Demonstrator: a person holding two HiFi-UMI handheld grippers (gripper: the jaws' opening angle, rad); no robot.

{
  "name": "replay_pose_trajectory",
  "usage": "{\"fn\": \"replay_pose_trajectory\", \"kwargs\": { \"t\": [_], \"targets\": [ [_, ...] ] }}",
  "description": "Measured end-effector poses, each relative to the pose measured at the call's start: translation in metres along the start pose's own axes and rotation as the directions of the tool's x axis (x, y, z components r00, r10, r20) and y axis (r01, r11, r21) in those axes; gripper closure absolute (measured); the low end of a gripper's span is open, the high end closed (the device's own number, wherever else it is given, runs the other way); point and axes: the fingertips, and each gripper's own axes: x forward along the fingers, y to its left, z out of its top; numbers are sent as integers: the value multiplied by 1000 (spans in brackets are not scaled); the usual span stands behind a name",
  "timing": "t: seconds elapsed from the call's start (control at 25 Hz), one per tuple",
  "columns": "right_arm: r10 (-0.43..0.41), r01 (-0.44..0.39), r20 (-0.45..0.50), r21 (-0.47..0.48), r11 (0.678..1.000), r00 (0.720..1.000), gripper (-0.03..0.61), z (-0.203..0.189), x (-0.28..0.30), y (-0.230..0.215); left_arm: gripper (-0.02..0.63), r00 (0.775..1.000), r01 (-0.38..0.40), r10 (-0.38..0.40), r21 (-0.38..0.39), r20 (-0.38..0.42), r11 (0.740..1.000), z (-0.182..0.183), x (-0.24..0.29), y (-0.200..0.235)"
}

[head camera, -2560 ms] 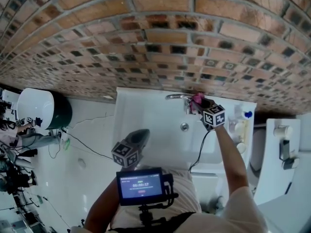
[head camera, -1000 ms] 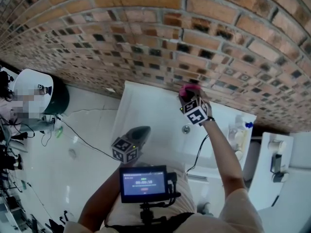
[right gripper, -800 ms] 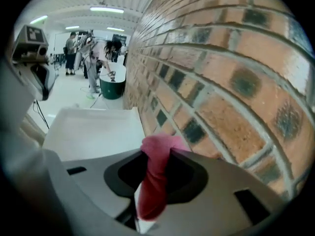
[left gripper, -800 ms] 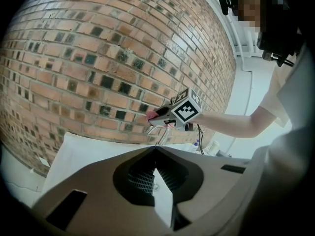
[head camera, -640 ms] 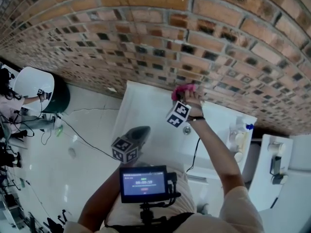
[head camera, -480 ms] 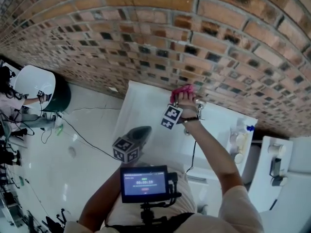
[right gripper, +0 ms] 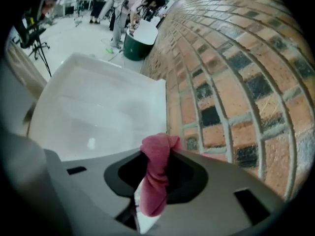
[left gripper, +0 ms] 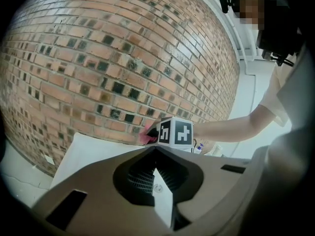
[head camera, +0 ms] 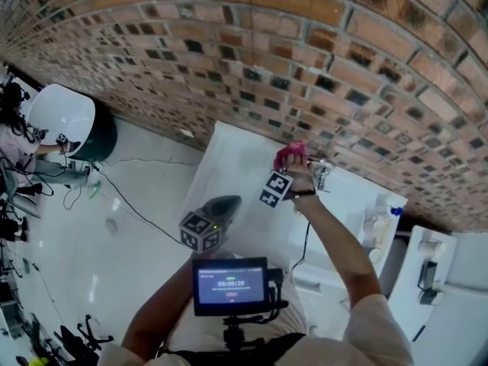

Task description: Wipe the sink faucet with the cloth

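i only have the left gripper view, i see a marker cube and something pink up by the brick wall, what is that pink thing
observer: It's a pink cloth. The right gripper view shows it pinched in the shut jaws of the right gripper.
operator: where's the faucet, i can't find it
observer: The head view shows the chrome faucet at the back edge of the sink, just right of the cloth.
operator: is the cloth on it
observer: Probably not. Past the cloth, the right gripper view shows only the brick wall and the sink basin, with no faucet in line with the jaws.
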Motion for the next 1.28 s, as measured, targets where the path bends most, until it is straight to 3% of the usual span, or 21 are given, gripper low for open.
{"fn": "replay_pose_trajectory", "kwargs": {
  "t": [0.12, 0.2, 0.24, 0.32, 0.4, 0.44, 0.52, 0.76, 0.92, 1.16, 1.28],
  "targets": [
    [31, -51, 148, 129, 990, 988, 465, 12, -23, 1, 614, 1000, 9, -9, 11, 7, 1000, 2, -2, -2],
    [48, -111, 237, 258, 960, 970, 465, 15, -39, 0, 614, 1000, 18, -18, 18, 9, 1000, 2, -2, -4],
    [50, -148, 287, 334, 931, 957, 465, 16, -46, 0, 614, 1000, 19, -20, 20, 8, 1000, 2, -2, -4],
    [10, -220, 387, 502, 836, 922, 463, 13, -54, -1, 614, 1000, 20, -20, 20, 5, 1000, 0, -3, -4],
    [-81, -229, 426, 626, 745, 901, 463, 0, -59, -8, 614, 1000, 18, -18, 22, 1, 1000, -2, -3, -4],
    [-117, -218, 422, 663, 716, 899, 463, -9, -60, -9, 614, 1000, 19, -19, 27, 0, 999, -1, -3, -4],
    [-144, -208, 404, 706, 677, 903, 463, -24, -57, -5, 614, 1000, 24, -24, 33, -4, 999, -1, -2, -6],
    [-123, -207, 335, 790, 578, 934, 463, -55, -24, 11, 614, 999, 27, -26, 30, -27, 999, -3, 3, -12],
    [-129, -176, 287, 824, 539, 949, 463, -66, -3, 5, 614, 999, 37, -36, 41, -29, 998, 0, 10, -17],
    [-195, -149, 283, 847, 510, 939, 463, -66, 3, -17, 614, 999, 34, -33, 40, -26, 999, 0, 14, -17],
    [-205, -176, 295, 873, 456, 933, 463, -70, -1, -21, 614, 999, 35, -34, 37, -24, 999, 1, 15, -19]
  ]
}}
